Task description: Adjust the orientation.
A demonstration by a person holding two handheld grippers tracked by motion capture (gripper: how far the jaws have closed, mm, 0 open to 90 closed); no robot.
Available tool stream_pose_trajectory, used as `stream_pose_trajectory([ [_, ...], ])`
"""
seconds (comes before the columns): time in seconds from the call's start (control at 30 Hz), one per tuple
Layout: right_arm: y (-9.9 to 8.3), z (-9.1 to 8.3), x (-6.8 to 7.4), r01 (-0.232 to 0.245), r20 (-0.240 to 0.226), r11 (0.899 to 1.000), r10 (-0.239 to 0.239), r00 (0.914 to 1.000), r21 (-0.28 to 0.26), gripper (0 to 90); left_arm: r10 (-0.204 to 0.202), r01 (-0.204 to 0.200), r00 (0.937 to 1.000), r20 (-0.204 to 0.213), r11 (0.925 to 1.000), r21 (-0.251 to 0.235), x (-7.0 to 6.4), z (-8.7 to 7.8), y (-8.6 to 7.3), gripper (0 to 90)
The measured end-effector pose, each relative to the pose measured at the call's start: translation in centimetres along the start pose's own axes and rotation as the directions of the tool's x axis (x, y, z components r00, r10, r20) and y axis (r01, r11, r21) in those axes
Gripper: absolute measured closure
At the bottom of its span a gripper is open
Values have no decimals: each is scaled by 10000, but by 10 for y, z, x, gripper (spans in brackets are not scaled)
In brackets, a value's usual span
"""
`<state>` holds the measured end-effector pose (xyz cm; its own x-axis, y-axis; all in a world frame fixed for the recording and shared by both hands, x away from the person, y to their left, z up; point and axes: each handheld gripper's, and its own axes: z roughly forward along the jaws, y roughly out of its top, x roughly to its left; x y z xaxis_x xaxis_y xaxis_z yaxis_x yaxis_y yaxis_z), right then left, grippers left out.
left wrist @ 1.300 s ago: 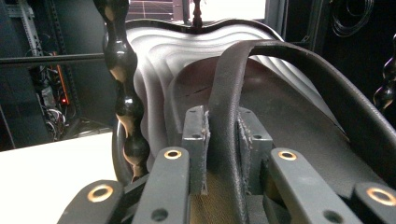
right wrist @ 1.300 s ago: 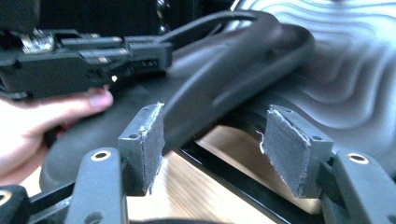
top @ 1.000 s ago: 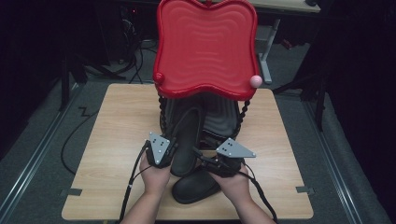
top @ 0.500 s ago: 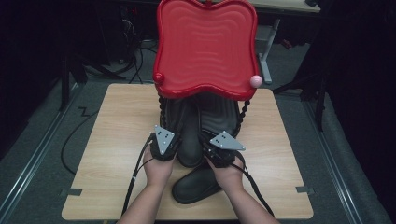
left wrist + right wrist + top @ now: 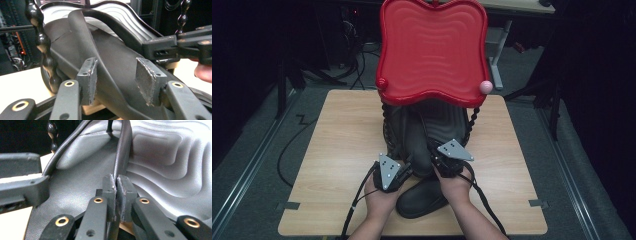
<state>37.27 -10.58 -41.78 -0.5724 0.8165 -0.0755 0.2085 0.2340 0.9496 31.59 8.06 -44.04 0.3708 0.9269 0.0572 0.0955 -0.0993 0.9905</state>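
1. My left gripper [image 5: 404, 169] sat at the near left of the black boot [image 5: 422, 195], which lay on the wooden surface [image 5: 337, 150] with its toe toward me and its shaft running back under the red tray [image 5: 432, 50].
2. My left hand [image 5: 379, 200] came in from the near edge, palm wrapped round the handle, wrist low over the surface, the grey plate tilted up toward me.
3. In the left gripper view my left jaws stood spread, one pad [image 5: 90, 80] on each side of the boot's shaft; I could not tell whether either pad touched the leather.
4. My right gripper [image 5: 436, 159] sat just across the shaft from the left one, with my right hand [image 5: 457, 182] gripping it above the boot's foot, forearm angled in from the near right.
5. In the right gripper view my right jaws were pressed together on the thin upper edge of the boot's opening [image 5: 121, 157], pinching that rim between the pads.
6. The black beaded posts [image 5: 473, 122] of the tray stand rose on either side of the shaft.
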Motion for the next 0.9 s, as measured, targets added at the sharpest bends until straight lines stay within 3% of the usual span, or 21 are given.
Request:
stream_pose_trajectory([
  [0.1, -1, 0, 0, -40, 4, 10000, 40, 10000, -69, 848, 37, -36, 9987, -512, 10000, 4, -3, -1, -4, 666],
  [0.2, -1, -1, 0, -85, -4, 9998, 85, 10000, -182, 848, -515, 515, 9974, -508, 9987, -12, 5, 2, -2, 773],
  [0.37, 1, 2, -1, -100, -97, 9993, 97, 9999, -355, 842, -342, 342, 9962, -807, 9994, -18, 15, 15, 6, 798],
  [0.47, 5, 8, -2, -50, -56, 9990, 48, 10000, -437, 836, 12, -15, 9953, -963, 10000, -29, 21, 25, 11, 802],
  [0.73, 21, 27, -7, -220, 109, 9988, 225, 9997, -433, 826, 514, -539, 9884, -1428, 9985, -136, 30, 44, 19, 803],
  [0.9, 24, 28, -10, -256, -3, 9989, 256, 9997, -383, 697, 371, -402, 9884, -1471, 9990, -184, 30, 45, 20, 802],
])
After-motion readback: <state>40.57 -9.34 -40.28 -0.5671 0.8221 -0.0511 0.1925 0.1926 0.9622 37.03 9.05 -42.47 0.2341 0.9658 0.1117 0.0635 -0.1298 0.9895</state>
